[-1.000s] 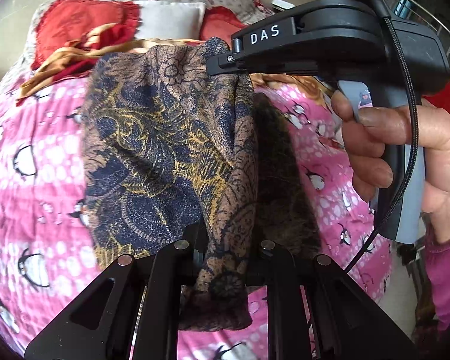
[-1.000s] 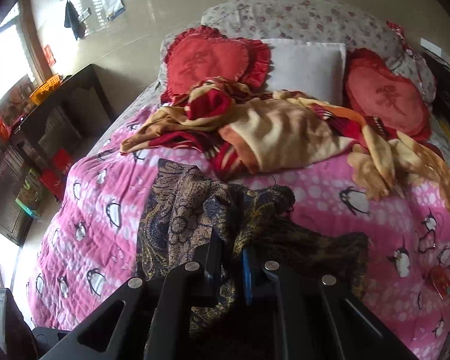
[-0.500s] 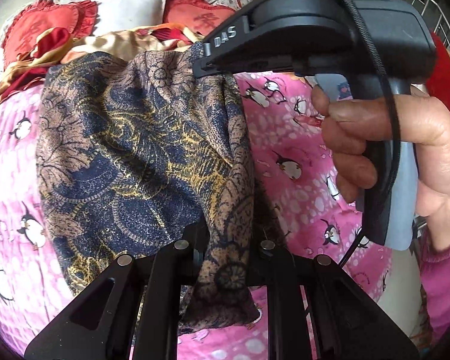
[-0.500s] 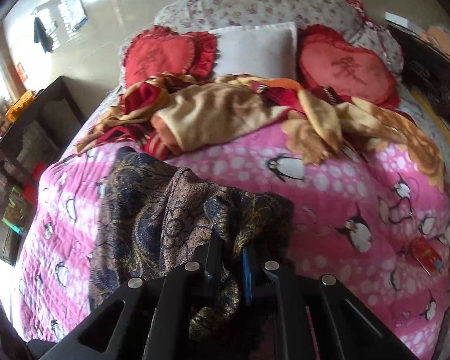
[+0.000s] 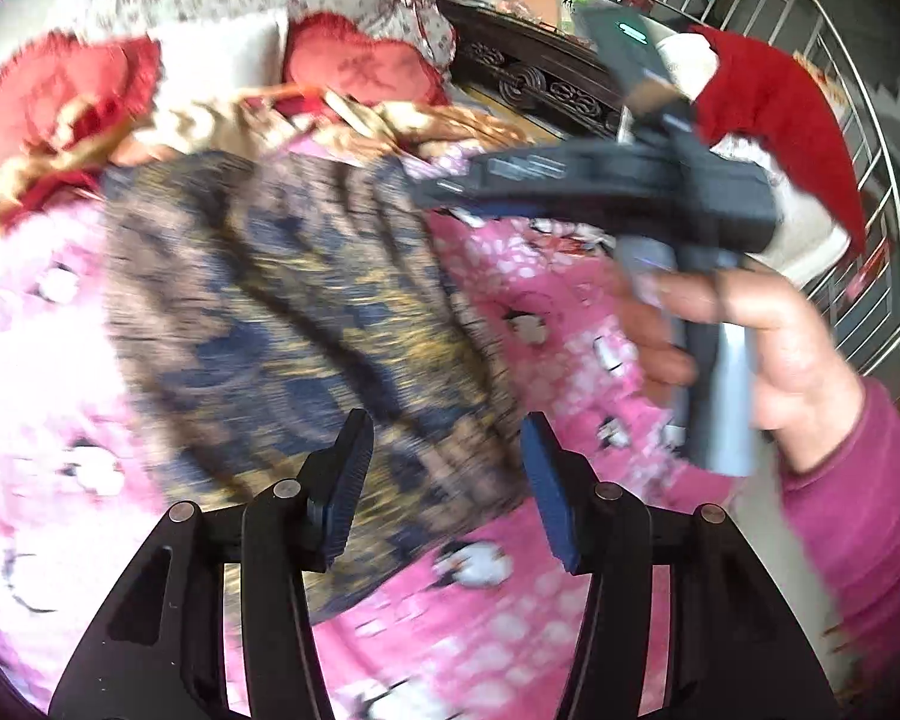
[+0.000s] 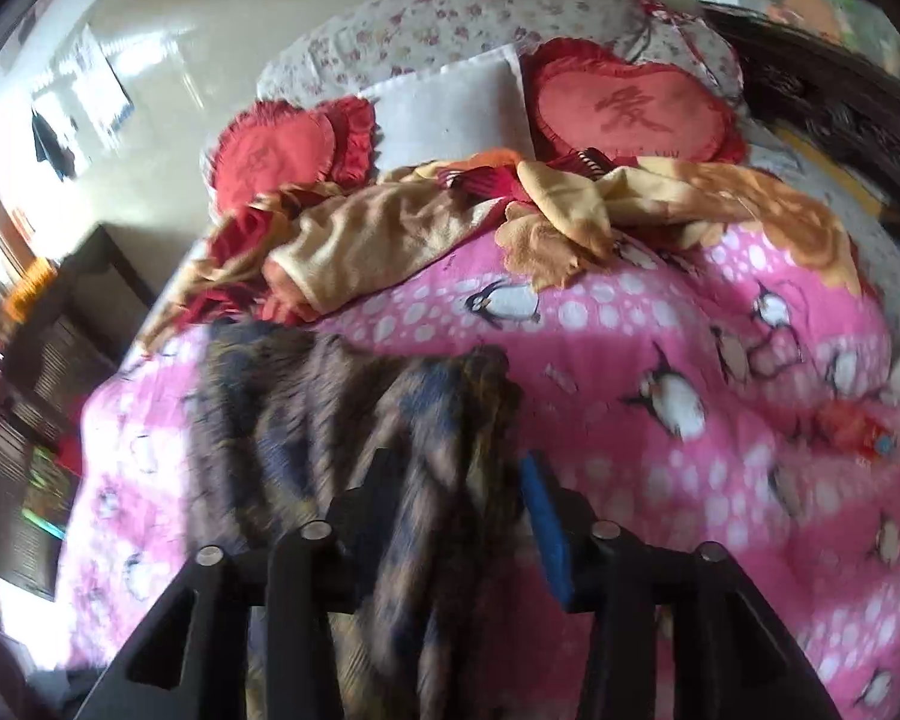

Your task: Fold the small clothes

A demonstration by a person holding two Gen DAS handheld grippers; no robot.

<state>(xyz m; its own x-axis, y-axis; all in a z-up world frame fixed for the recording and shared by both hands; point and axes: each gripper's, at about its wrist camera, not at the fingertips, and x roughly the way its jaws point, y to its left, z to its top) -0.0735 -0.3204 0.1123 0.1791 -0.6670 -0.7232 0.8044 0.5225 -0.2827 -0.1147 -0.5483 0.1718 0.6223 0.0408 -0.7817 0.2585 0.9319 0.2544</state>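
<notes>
Patterned garment [image 5: 306, 324] in navy, brown and gold, lying spread and rumpled on pink penguin-print blanket [image 5: 558, 312] toward the near-left part of bed, blurred in both views. Left gripper [image 5: 444, 486] just above its near edge, jaws parted and having just been opening, cloth showing in the gap but pads clear of it. Right gripper [image 6: 456, 504] likewise spread and having just been opening, a fold of the garment bunched between the fingers, black left pad against it, blue right pad [image 6: 543, 516] beside it rather than pressing. Beyond the garment, a heap of tan, orange and red clothes [image 6: 402, 234] across the blanket; behind those, two red heart cushions [image 6: 630, 102], a white pillow [image 6: 450, 108] and a floral pillow [image 6: 450, 18] at the head. Seen only from the left wrist: the right gripper's body [image 5: 618, 186] held level over the blanket by a hand [image 5: 744, 330] in a pink sleeve [image 5: 870, 528], a red cloth [image 5: 780, 120] draped over a metal rail [image 5: 858, 96], carved dark furniture [image 5: 534, 78] beside the bed. Seen only from the right wrist: a pale glossy wall [image 6: 168, 84], dark shelving [image 6: 48, 372] at left, a small red item [image 6: 852, 426] on the blanket at right. Bare pink blanket open to the right of the garment and up to the clothes heap; bed edge close at the left and near sides.
</notes>
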